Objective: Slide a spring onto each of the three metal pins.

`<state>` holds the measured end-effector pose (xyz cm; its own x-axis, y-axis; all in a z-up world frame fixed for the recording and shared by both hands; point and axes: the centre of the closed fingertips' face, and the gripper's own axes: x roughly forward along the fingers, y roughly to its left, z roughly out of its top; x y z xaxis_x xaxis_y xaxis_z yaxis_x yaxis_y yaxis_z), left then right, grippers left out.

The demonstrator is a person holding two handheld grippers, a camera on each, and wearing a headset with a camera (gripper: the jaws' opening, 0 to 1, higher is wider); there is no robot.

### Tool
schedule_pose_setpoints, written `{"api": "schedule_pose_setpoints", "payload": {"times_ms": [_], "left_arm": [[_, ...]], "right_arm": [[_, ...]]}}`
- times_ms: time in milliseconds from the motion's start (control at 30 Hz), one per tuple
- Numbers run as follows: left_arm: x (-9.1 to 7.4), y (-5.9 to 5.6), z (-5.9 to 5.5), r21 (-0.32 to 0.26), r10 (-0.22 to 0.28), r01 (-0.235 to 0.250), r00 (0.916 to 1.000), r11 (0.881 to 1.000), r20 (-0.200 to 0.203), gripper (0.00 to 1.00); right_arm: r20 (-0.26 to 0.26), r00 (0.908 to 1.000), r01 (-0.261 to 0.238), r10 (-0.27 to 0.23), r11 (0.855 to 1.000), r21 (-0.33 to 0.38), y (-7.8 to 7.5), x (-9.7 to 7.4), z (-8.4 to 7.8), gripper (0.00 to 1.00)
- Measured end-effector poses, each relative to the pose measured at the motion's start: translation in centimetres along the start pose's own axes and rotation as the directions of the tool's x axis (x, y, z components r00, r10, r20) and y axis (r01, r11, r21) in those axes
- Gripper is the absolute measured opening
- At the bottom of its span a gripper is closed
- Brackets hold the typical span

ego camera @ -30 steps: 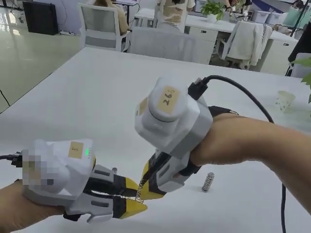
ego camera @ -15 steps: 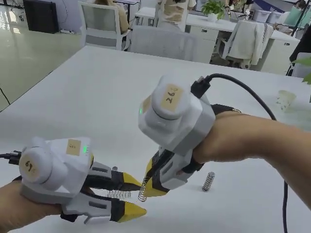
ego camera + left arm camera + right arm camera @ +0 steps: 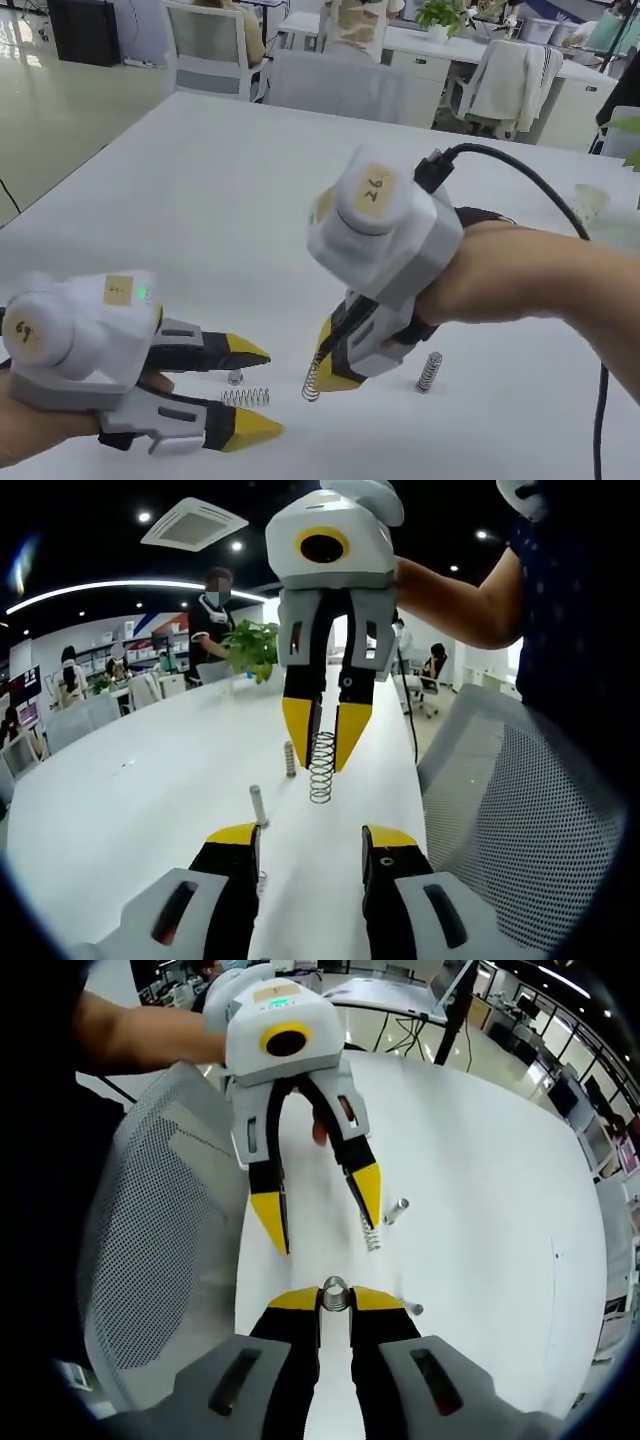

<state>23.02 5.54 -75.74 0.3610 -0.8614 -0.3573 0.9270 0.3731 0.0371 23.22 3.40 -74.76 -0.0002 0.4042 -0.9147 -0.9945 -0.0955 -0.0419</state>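
My right gripper [image 3: 335, 375] hangs over the white table [image 3: 200, 190], shut on one end of a small spring [image 3: 313, 378], which dangles from the jaws. That held spring [image 3: 335, 1295] shows end-on between my right jaws, and it also hangs from the right gripper [image 3: 325, 730] facing the left one. My left gripper [image 3: 255, 390] is open at the lower left. Between its jaws a second spring [image 3: 245, 397] lies flat beside a short metal pin [image 3: 235, 377]. The pin [image 3: 257, 805] stands upright. A third spring [image 3: 430, 371] rests further right.
A grey mesh chair [image 3: 330, 90] stands at the table's far edge, and mesh [image 3: 500, 810] shows beside the table in the gripper views. A paper cup [image 3: 590, 205] sits far right. A second small pin [image 3: 415, 1309] lies near my right jaws. Desks and people fill the background.
My left gripper has opened, left a spring lying on the table and drawn back to the left. The right gripper has shifted slightly right, still holding its spring.
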Motion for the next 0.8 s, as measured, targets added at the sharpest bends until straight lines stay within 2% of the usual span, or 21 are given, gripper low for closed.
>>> {"api": "schedule_pose_setpoints", "payload": {"times_ms": [300, 800], "left_arm": [[-1.3, 0.8, -0.6, -0.035, 0.050, -0.049, 0.9987, 0.998, 0.010, 0.41], [-3.4, 2.2, -2.2, -0.083, 0.143, -0.141, 0.9896, 0.987, 0.016, 0.49]], "right_arm": [[-0.011, 0.9999, 0.012, -0.012, 1.000, 0.015, -0.5, -0.3, -0.7, 0.08], [-0.023, 0.9992, 0.034, -0.033, 0.998, 0.046, -1.4, -0.7, -1.9, 0.08]]}}
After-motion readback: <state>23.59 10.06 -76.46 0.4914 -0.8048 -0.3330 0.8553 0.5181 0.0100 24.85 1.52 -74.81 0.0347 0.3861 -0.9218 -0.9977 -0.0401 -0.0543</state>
